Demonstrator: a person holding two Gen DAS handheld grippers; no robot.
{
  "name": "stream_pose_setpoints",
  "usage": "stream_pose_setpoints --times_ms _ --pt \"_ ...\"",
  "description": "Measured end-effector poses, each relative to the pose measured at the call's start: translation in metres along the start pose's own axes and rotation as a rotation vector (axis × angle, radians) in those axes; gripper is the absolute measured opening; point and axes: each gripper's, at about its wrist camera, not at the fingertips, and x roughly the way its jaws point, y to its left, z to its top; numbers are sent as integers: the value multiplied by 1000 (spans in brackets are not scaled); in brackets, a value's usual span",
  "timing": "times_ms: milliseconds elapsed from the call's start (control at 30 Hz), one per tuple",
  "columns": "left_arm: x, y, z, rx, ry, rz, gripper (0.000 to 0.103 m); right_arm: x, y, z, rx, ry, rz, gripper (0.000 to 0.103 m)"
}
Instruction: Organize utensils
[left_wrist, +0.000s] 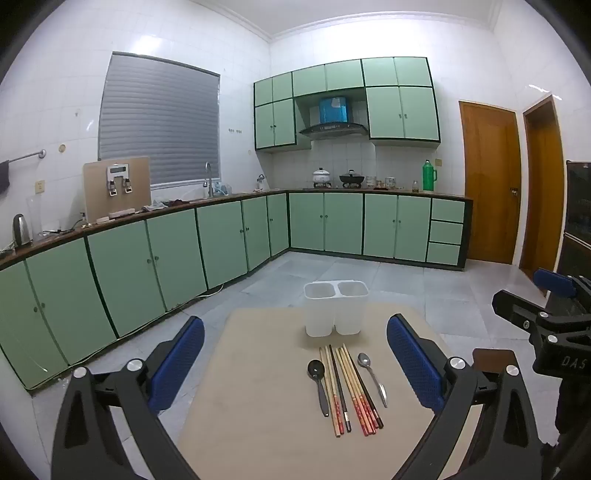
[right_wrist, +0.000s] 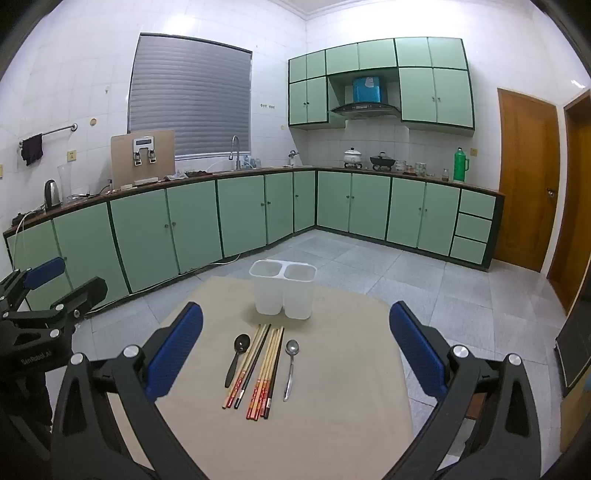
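Beige tabletop (right_wrist: 332, 424) in a kitchen with green cabinets (right_wrist: 147, 229). Landmark: white 2-compartment utensil holder (right_wrist: 282, 293), upright near the far edge of the tabletop, both compartments look empty.

Just in front of the holder, on the camera side, the utensils lie flat in a row, not touching the holder:
- black spoon (right_wrist: 236, 358), left of the holder's centre, bowl toward the holder
- chopsticks (right_wrist: 258, 369), a loose bundle directly in front of the holder, mixed light wood and dark sticks, red patterned ends pointing away from the holder; exact count cannot tell
- metal spoon (right_wrist: 290, 365), right of the chopsticks, bowl toward the holder

Same layout in the left wrist view: holder (left_wrist: 335, 310), black spoon (left_wrist: 318, 384), chopsticks (left_wrist: 351, 391), metal spoon (left_wrist: 373, 376).

Left claw (left_wrist: 295, 365): jaws spread wide, blue pads either side of the utensil row, nothing gripped, above the tabletop, short of the holder.
Right claw (right_wrist: 295, 354): jaws spread wide too, nothing gripped, utensil row between the pads but apart from them.

Each claw shows at the edge of the other's view.
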Motion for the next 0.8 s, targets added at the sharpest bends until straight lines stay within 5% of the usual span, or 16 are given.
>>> stream_pose_setpoints --times_ms 800 --pt "-1 3 -1 -3 6 -2 97 0 -4 -4 19 -5 -6 98"
